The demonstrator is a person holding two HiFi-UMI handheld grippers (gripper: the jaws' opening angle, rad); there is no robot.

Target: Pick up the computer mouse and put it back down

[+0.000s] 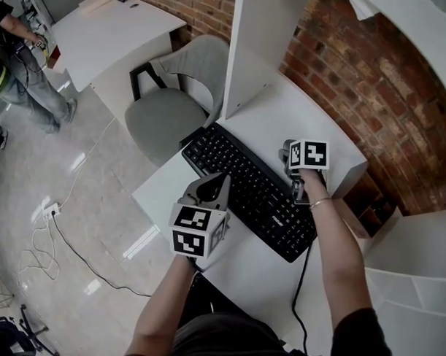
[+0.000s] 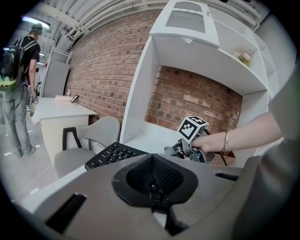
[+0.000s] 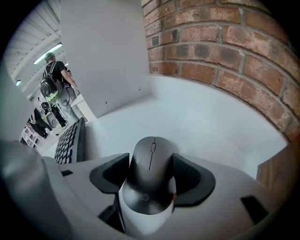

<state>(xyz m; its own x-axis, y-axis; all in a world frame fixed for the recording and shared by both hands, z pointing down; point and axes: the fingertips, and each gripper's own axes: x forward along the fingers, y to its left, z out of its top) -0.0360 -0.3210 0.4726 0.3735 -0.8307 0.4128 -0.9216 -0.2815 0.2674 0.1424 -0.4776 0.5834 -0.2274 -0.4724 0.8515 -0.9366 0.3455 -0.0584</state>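
Observation:
In the right gripper view a dark grey computer mouse point(image 3: 151, 157) sits lengthwise between the two black pads point(image 3: 108, 172), which press on its sides. My right gripper point(image 3: 151, 177) is shut on it, over the white desk point(image 3: 206, 122) in the corner by the brick wall. I cannot tell if the mouse touches the desk. In the head view the right gripper point(image 1: 289, 155) covers the mouse. My left gripper point(image 1: 217, 184) hovers at the near side of the black keyboard point(image 1: 248, 189), shut with nothing in it; its pads point(image 2: 152, 177) meet.
The keyboard lies diagonally between the two grippers, its cable point(image 1: 299, 286) running toward me. A white upright panel point(image 1: 253, 43) and brick wall point(image 1: 358, 76) close off the desk's far side. A grey chair point(image 1: 174, 99) stands left of the desk. A person point(image 1: 15, 64) stands far left.

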